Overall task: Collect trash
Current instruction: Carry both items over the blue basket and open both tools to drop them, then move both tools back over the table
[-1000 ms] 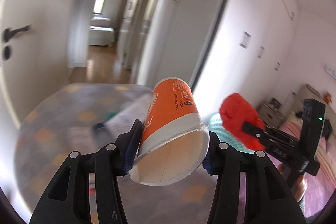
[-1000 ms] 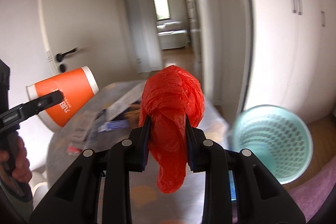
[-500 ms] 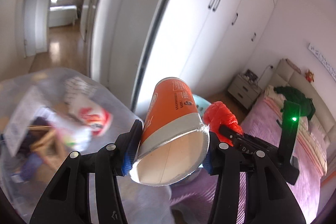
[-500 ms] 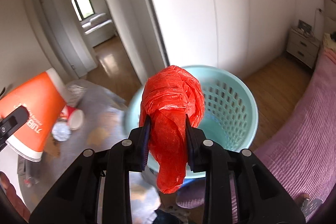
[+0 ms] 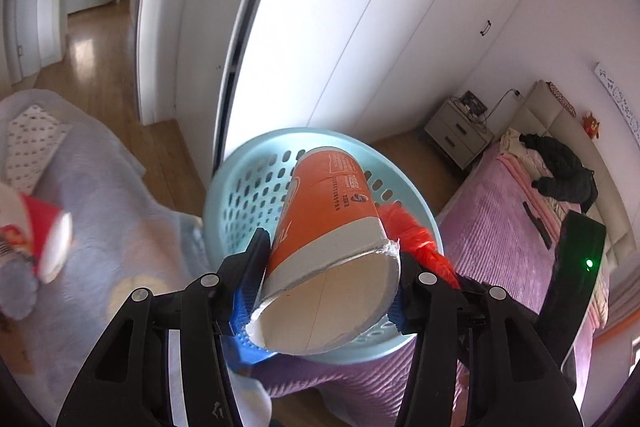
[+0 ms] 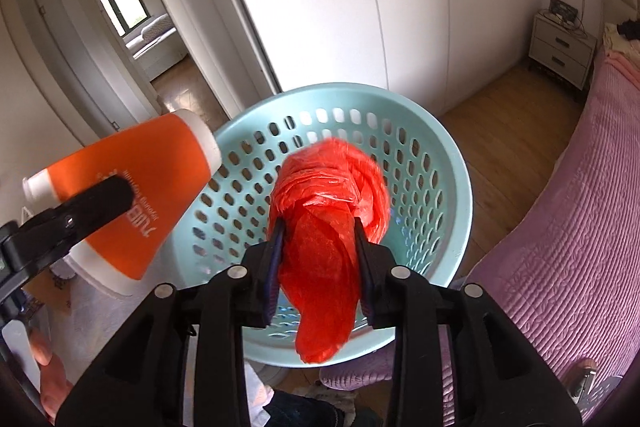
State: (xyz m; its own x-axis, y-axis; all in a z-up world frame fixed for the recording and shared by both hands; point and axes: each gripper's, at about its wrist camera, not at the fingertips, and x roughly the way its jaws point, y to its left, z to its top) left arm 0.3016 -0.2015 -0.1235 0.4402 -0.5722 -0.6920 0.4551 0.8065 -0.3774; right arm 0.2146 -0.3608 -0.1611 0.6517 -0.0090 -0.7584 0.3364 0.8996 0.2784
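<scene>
An orange and white paper cup lies on its side between the pads of my left gripper, mouth towards the camera; the jaws are opening slightly and still touch it. My right gripper has a crumpled red plastic bag between its pads, which still touch it as the jaws open. Both are above the mouth of a light blue perforated basket, the cup over its left rim. In the left wrist view the bag shows just behind the cup, over the basket.
A bed with a purple cover runs along the right of the basket. White wardrobe doors stand behind it, with a nightstand further right. Left of the basket lies a grey rug with a red and white cup and paper litter.
Both grippers swung right from the littered rug and dropped over the basket, which now fills the middle of both views. The right jaws stand a little wider around the bag.
</scene>
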